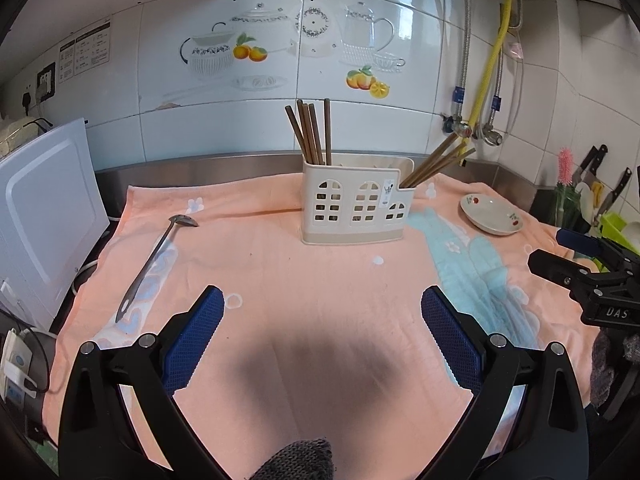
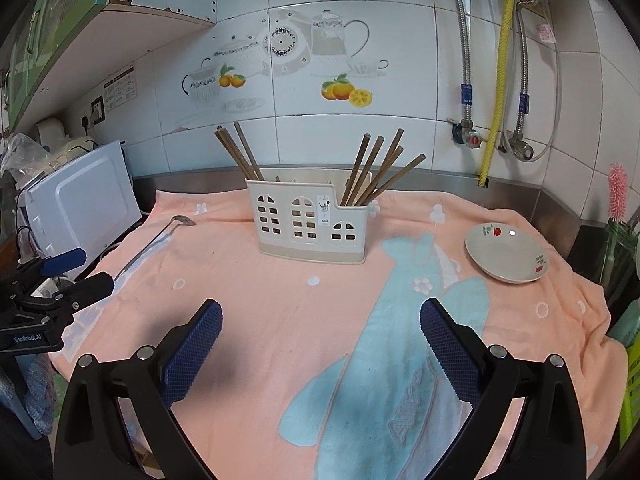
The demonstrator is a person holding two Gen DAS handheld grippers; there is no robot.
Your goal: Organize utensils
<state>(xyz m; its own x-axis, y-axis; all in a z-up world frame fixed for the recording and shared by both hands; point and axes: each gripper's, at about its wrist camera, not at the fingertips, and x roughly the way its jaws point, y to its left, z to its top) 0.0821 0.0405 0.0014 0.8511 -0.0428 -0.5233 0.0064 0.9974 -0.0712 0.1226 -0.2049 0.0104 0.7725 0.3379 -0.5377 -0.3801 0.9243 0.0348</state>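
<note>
A cream utensil holder (image 1: pixel 356 204) (image 2: pixel 308 220) stands at the back of a pink towel (image 1: pixel 320 272) (image 2: pixel 280 300). Brown chopsticks fill its left compartment (image 1: pixel 312 132) (image 2: pixel 240 152), and more chopsticks lean out of its right one (image 1: pixel 436 164) (image 2: pixel 380 168). A long metal slotted spoon (image 1: pixel 154 256) (image 2: pixel 160 236) lies flat on the towel's left side. My left gripper (image 1: pixel 322 300) (image 2: pixel 96 270) is open and empty, hovering over the towel's front. My right gripper (image 2: pixel 320 312) (image 1: pixel 546 248) is open and empty too, above the blue fish print.
A small white dish (image 1: pixel 492 216) (image 2: pixel 506 252) with red fruit marks sits on the towel's right. A white microwave (image 1: pixel 44 216) (image 2: pixel 84 200) flanks the left edge. Knives (image 1: pixel 592 164) and a pink brush (image 1: pixel 565 166) (image 2: pixel 618 192) stand at the far right. A tiled wall closes the back.
</note>
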